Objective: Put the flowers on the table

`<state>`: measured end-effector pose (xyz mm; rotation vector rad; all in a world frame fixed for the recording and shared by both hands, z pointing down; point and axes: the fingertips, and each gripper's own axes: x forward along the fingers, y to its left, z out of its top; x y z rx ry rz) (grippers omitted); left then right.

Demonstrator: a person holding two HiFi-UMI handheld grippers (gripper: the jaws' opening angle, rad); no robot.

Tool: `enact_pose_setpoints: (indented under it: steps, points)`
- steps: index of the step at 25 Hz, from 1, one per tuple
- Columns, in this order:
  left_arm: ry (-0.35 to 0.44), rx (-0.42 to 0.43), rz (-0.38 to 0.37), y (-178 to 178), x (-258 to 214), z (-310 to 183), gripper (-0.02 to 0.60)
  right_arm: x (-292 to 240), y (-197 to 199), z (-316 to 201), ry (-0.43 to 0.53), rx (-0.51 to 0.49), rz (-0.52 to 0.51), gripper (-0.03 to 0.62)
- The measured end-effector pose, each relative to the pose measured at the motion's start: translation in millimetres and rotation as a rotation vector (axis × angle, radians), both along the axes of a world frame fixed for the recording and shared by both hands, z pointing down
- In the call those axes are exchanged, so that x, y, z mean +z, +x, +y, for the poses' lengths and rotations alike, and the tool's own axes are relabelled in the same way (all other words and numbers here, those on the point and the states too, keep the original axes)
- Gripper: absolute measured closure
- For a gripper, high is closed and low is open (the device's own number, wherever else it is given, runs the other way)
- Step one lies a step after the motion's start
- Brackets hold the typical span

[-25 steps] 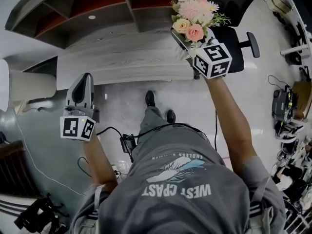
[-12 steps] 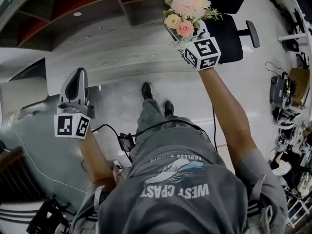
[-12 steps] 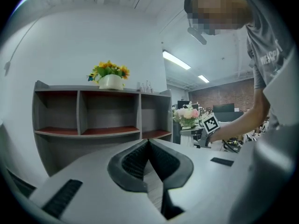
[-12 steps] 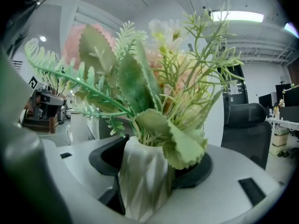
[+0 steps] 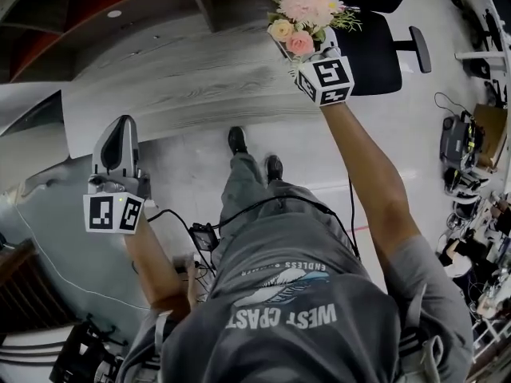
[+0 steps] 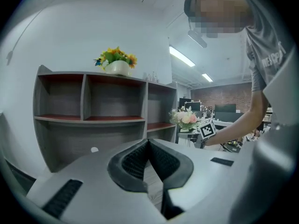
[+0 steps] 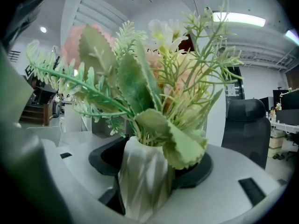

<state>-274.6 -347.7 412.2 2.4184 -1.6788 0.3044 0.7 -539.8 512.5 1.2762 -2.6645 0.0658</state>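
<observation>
A bunch of pink and cream flowers (image 5: 303, 14) with green leaves stands in a white ribbed vase (image 7: 142, 176). My right gripper (image 5: 302, 50) is shut on that vase and holds it upright at the near right edge of the grey wood table (image 5: 176, 78). In the right gripper view the leaves (image 7: 140, 87) fill the frame above the jaws (image 7: 149, 169). My left gripper (image 5: 120, 138) hangs low at the left over the floor, shut and holding nothing; its pads meet at the tip (image 6: 148, 143). From there the flowers (image 6: 185, 118) show far off on the right.
A grey shelf unit (image 6: 93, 106) with red boards stands behind the table, with a pot of yellow flowers (image 6: 117, 62) on top. A black office chair (image 5: 375, 46) is just right of the held flowers. Cables and a small box (image 5: 206, 234) lie on the floor.
My right gripper has carried the flowers a little farther forward and to the left, nearer the table. The left gripper has shifted only slightly.
</observation>
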Motion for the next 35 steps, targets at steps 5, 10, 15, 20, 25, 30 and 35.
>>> enact_pose_setpoints:
  steps: [5,10,15,20,25,30,35]
  points:
    - [-0.029,-0.008,0.007,-4.1,15.1,-4.0,0.566,26.8,1.0,-10.8,-0.019,0.018,0.010,0.301]
    - [-0.058,-0.003,0.007,-7.6,27.5,-10.0,0.565,46.4,-0.6,-19.3,-0.026,0.026,0.026,0.300]
    - [-0.074,0.004,0.008,-7.7,35.9,-18.4,0.565,58.6,1.0,-25.1,-0.020,0.028,0.034,0.299]
    - [-0.088,0.007,0.008,-9.2,41.1,-21.6,0.565,64.4,-0.3,-23.9,-0.014,0.025,0.038,0.298]
    - [-0.087,0.011,0.009,-8.3,39.8,-23.9,0.565,64.9,-2.2,-20.8,-0.005,0.015,0.041,0.295]
    - [-0.084,0.011,0.009,-8.1,39.6,-22.6,0.566,68.2,-4.0,-16.9,0.001,0.003,0.055,0.290]
    - [-0.083,0.007,0.008,-7.6,37.5,-24.1,0.566,69.0,-6.8,-16.9,-0.004,-0.021,0.072,0.284]
